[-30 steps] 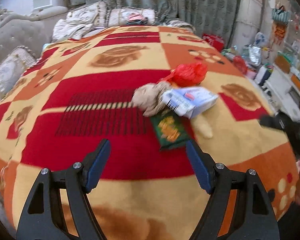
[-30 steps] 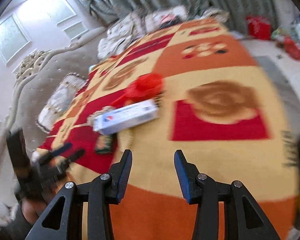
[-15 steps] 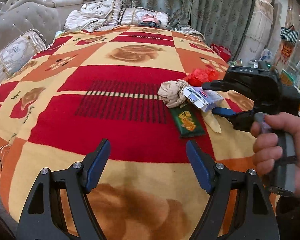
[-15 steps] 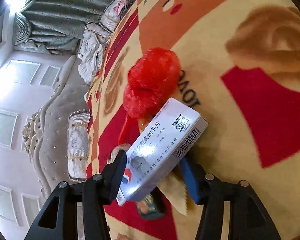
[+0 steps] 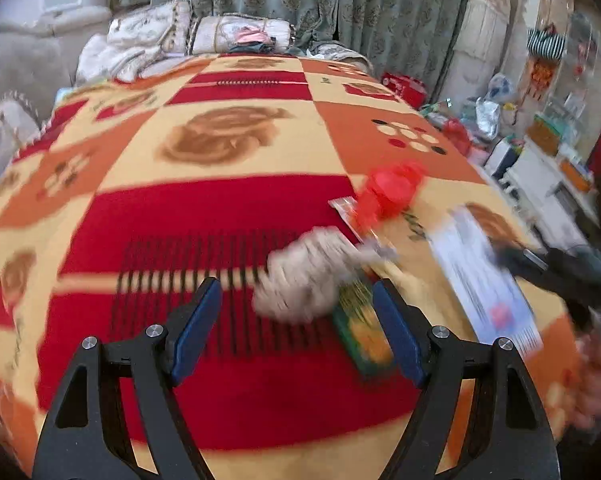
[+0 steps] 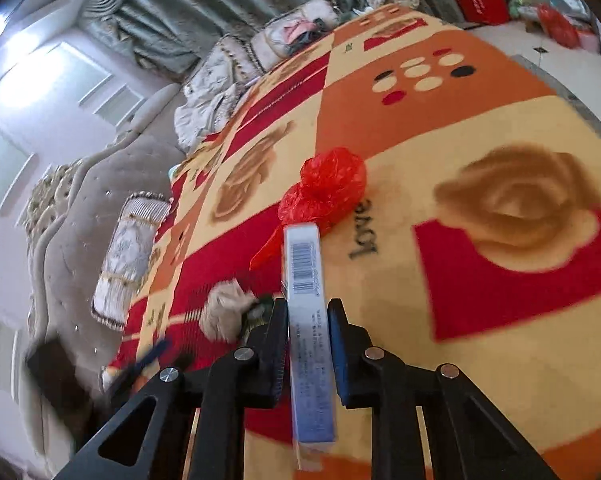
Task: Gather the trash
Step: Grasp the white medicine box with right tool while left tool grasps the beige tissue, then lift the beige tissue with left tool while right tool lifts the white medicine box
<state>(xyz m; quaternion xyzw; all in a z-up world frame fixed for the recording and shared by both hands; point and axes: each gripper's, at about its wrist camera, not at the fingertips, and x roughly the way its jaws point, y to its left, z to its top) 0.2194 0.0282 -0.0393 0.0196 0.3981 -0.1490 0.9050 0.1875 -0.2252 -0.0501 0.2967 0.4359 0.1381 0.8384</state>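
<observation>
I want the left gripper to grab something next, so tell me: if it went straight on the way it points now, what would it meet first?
Probably the crumpled beige paper wad, lying on the blanket just beyond the open left gripper. The green packet sits close by its right finger. The picture is blurred, so depth is uncertain.

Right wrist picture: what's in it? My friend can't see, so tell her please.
The right gripper is closing on a long white box, held narrow side up with its barcode showing. Beyond it, on a red, orange and yellow blanket, lie a red plastic bag and a crumpled paper ball.
</observation>
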